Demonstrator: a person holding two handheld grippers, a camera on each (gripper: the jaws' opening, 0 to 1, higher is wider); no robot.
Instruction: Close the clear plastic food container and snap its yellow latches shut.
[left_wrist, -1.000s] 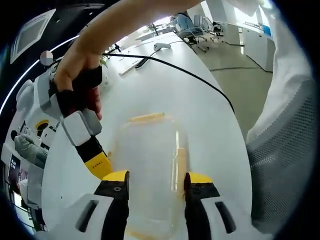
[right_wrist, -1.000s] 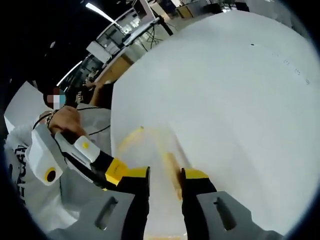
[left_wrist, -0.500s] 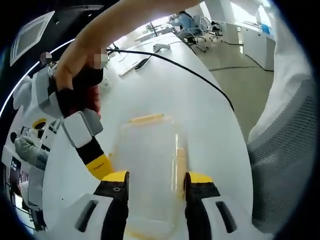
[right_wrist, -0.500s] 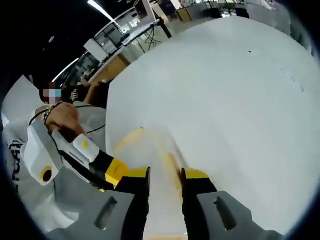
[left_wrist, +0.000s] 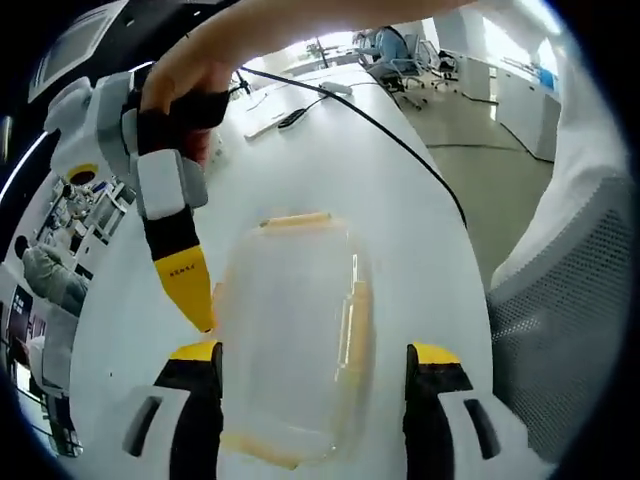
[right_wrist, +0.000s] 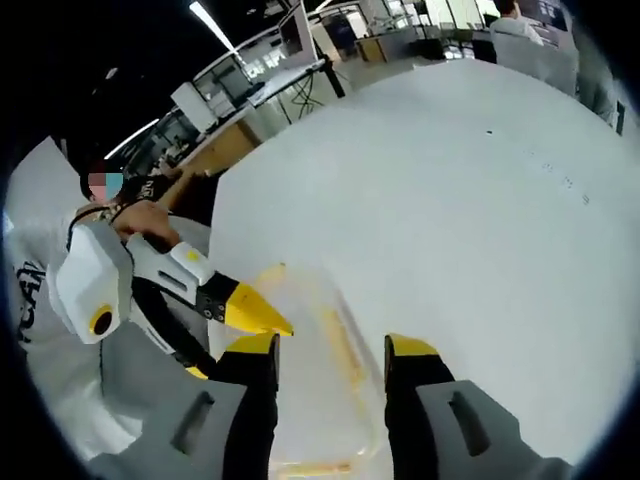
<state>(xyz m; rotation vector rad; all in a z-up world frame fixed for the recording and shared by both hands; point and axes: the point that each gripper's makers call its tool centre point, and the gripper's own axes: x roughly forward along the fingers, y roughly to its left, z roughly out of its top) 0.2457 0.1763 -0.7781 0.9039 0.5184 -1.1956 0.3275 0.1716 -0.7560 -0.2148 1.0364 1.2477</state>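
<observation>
Our left tool (left_wrist: 312, 365) has its jaws apart, astride the container (left_wrist: 296, 335) at lower centre. The container's long axis runs along the jaws. Our right tool (right_wrist: 328, 360) is also apart, over the same container on the surface (right_wrist: 450, 200).

The tabletop (right_wrist: 480, 200) lies bare and wide beyond the container (left_wrist: 295, 340) in the right gripper view — open passage there. In the left gripper view the right tool (left_wrist: 190, 290) crowds the container's one long side, a black cable (left_wrist: 400, 150) crosses the tabletop farther off, and a mesh chair (left_wrist: 560, 350) stands at the edge
</observation>
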